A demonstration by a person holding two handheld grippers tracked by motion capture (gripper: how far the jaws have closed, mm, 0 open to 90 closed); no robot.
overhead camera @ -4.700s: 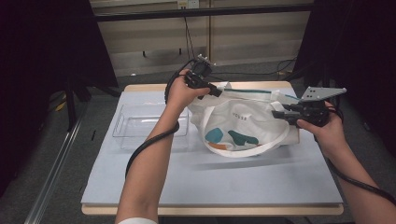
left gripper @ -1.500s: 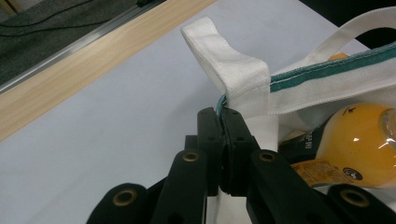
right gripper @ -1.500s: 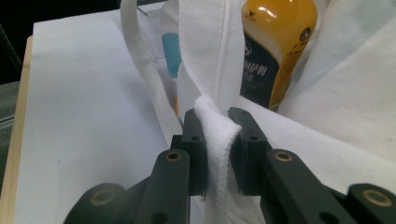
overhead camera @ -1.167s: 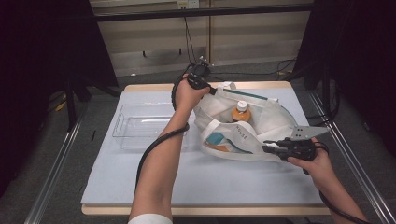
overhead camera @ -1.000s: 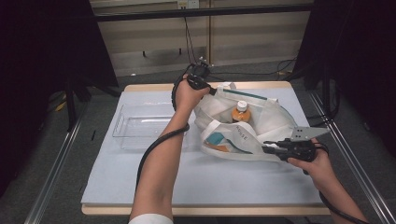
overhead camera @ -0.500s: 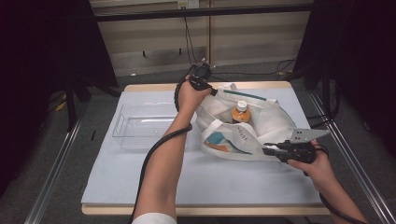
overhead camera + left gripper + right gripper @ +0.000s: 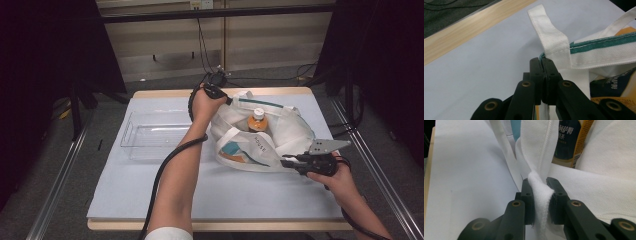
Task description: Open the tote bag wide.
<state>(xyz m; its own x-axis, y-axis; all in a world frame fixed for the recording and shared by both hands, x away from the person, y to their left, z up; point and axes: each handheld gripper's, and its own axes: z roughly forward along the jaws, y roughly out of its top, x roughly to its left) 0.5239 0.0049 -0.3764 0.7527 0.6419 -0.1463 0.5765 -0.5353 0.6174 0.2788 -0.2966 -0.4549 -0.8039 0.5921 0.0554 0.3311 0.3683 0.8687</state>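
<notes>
A white cloth tote bag [image 7: 295,135] with a green-trimmed rim lies on the table, its mouth held apart. Inside it stands an orange bottle [image 7: 257,120] with a white cap, beside teal and orange packets [image 7: 235,150]. My left gripper [image 7: 227,100] is shut on the bag's far rim [image 7: 564,53], next to a white handle strap [image 7: 546,30]. My right gripper [image 7: 286,162] is shut on the near edge; thick white cloth [image 7: 540,192] is bunched between its jaws. A dark and yellow package [image 7: 569,142] shows inside the bag.
A clear plastic tray [image 7: 152,135] stands to the left of the bag on the pale blue table cover [image 7: 225,195]. The table's wooden edge [image 7: 461,32] runs along the far side. Metal rails flank the table left and right.
Since the oldest frame, my right gripper has come down and toward me with the bag's near edge, widening the mouth and baring the bottle. Over the last second both hands hold almost still.
</notes>
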